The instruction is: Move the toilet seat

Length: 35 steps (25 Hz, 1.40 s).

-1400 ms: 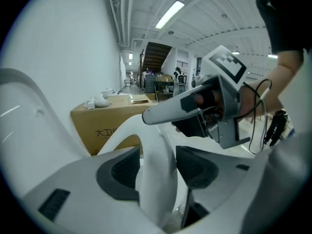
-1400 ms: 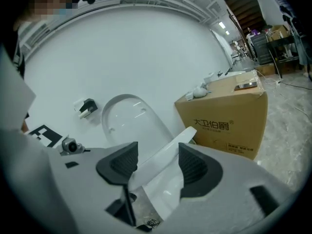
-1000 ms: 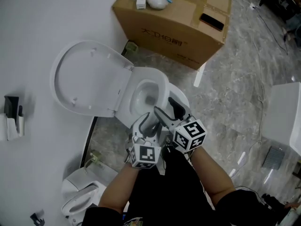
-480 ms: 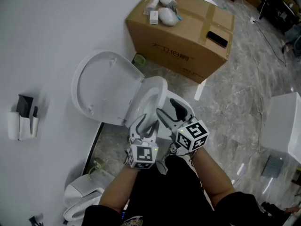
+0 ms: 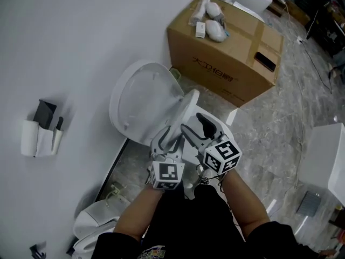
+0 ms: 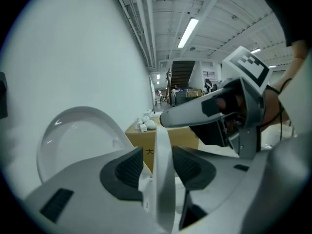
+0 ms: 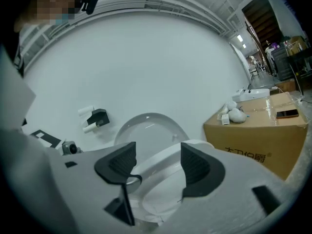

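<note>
The white toilet seat [image 5: 187, 108] stands raised on edge in front of the upright lid [image 5: 139, 97], which leans on the wall. My left gripper [image 5: 170, 134] has the seat's front rim [image 6: 164, 145] between its pads; its jaws have just been closing and now press the rim on both sides. Just to its right, my right gripper [image 5: 195, 125] is open. In the right gripper view the seat ring [image 7: 168, 156] and lid [image 7: 146, 126] lie past its spread pads [image 7: 119, 162], with nothing gripped between them.
A large cardboard box [image 5: 229, 50] with small items and a dark phone [image 5: 264, 61] on top stands right of the toilet. A holder [image 5: 40, 129] hangs on the wall at left. Another toilet [image 5: 94, 226] sits at lower left, a white unit [image 5: 329, 155] at right.
Both grippers rose and the seat swung up from nearly flat on the bowl to standing on edge near the lid. The left jaws narrowed around the rim.
</note>
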Each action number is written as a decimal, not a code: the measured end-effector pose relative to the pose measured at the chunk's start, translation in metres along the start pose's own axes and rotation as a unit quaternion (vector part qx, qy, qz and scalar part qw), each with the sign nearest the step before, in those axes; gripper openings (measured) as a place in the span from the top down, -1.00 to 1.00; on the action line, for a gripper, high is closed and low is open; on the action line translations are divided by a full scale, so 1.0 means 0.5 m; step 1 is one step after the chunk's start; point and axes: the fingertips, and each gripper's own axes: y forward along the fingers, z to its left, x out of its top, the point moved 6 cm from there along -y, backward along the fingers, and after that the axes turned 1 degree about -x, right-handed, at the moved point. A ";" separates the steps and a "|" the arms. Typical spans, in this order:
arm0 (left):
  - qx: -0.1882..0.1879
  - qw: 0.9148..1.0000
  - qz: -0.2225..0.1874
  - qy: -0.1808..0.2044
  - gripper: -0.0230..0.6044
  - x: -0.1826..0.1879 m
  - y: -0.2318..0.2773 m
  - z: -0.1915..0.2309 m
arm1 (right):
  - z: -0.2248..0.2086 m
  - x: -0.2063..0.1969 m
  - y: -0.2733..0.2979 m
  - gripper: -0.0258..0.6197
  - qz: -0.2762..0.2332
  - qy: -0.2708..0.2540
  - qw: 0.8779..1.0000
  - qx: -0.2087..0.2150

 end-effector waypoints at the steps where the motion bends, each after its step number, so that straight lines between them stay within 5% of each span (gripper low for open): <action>1: 0.005 1.000 -0.003 -0.001 0.33 0.001 -0.002 0.015 | 0.009 0.002 0.015 0.03 0.001 -0.002 1.000 0.002; 19: 0.103 0.994 0.006 -0.025 0.35 -0.021 0.000 0.219 | 0.110 0.039 0.217 0.04 0.022 -0.026 0.999 0.040; 35: 0.149 0.985 0.022 -0.080 0.48 -0.048 0.019 0.288 | 0.086 0.029 0.222 0.05 0.028 -0.011 0.999 0.021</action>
